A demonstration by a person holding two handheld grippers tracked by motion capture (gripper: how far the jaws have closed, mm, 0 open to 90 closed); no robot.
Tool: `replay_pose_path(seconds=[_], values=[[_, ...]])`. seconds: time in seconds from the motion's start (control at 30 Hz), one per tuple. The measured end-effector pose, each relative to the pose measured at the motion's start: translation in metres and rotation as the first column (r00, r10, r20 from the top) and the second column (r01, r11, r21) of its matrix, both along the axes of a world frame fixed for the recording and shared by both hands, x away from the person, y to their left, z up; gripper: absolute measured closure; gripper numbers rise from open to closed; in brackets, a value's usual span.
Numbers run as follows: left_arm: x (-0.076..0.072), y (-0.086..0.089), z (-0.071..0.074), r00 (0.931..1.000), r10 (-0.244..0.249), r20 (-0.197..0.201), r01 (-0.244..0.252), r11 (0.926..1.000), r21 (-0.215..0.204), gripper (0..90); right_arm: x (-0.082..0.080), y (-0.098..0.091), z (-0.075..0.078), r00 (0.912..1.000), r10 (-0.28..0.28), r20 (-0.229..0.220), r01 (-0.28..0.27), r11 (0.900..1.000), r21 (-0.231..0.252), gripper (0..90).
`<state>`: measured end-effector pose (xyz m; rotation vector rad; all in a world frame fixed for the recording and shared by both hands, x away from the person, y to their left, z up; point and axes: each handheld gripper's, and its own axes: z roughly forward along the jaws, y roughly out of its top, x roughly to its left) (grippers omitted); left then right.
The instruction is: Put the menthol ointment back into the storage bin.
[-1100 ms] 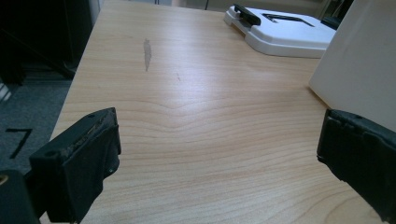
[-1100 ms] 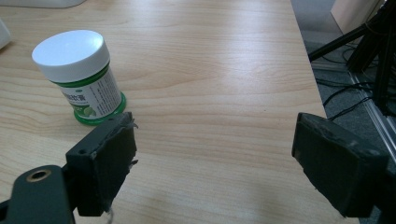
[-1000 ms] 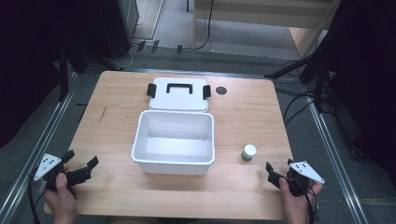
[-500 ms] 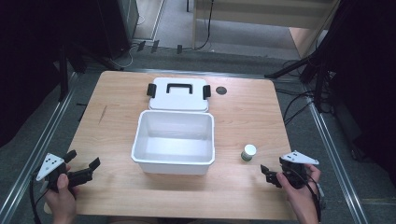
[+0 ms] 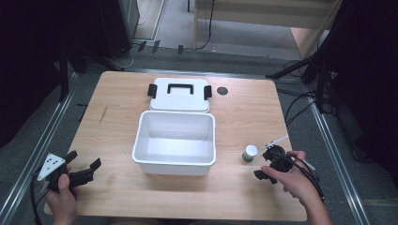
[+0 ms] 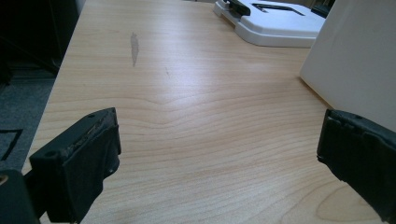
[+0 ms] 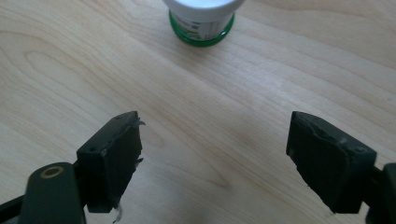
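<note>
Both grippers gape, right gripper [image 7: 212, 163] facing a small jar [image 7: 202, 21], its top cropped.

Counter [image 5: 122, 108]: pale wood with visible grain, smooth satin finish, one dark scuff left of the box. Box [image 5: 174, 166]: white plastic, smooth, slightly glossy walls. Lid [image 5: 179, 99], lying behind the box: matching white plastic with black plastic handle and clips. Small jar [image 5: 249, 153], right of the box: white cap of smooth plastic or metal, cannot tell which, above a glossy green-edged label. Left hand-held gripper [image 6: 219, 154]: jaws set wide, faced with matt black, rubber-like pads, rough and frayed at the edges. Right hand-held gripper [image 7: 215, 158]: same matt black pads, worn, with loose fibres, on smooth black plastic bodies.
</note>
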<state>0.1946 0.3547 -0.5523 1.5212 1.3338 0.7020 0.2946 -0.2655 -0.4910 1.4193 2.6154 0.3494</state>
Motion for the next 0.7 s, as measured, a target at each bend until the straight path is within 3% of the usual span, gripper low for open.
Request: replay_pose_path(seconds=[0.17, 0.27, 0.53, 0.67, 0.7], values=[[0.000, 0.000, 0.000, 1.0000, -0.001, -0.005, 0.001, 1.0000, -0.004, 0.0, 0.014, 0.013, 0.003, 0.9939, 0.012, -0.110, -0.018, 0.9980, -0.061, 18.1], [0.000, 0.000, 0.000, 1.0000, -0.002, -0.007, 0.002, 1.0000, -0.006, 0.0, 0.024, 0.019, 0.006, 0.9880, -0.016, -0.154, 0.004, 0.9973, -0.073, 17.8], [0.001, 0.000, 0.000, 1.0000, -0.002, -0.010, 0.002, 0.9999, -0.010, 0.0, 0.048, 0.034, 0.012, 0.9805, -0.077, -0.180, 0.062, 0.9941, -0.089, 21.6], [0.001, 0.000, 0.000, 0.9999, -0.002, -0.011, 0.002, 0.9999, -0.011, 0.0, 0.054, 0.040, 0.013, 0.9815, -0.082, -0.173, 0.068, 0.9938, -0.088, 24.3], [0.001, 0.000, 0.000, 0.9999, -0.003, -0.012, 0.003, 1.0000, -0.008, 0.0, 0.057, 0.044, 0.012, 0.9812, -0.077, -0.177, 0.064, 0.9948, -0.080, 28.8]])
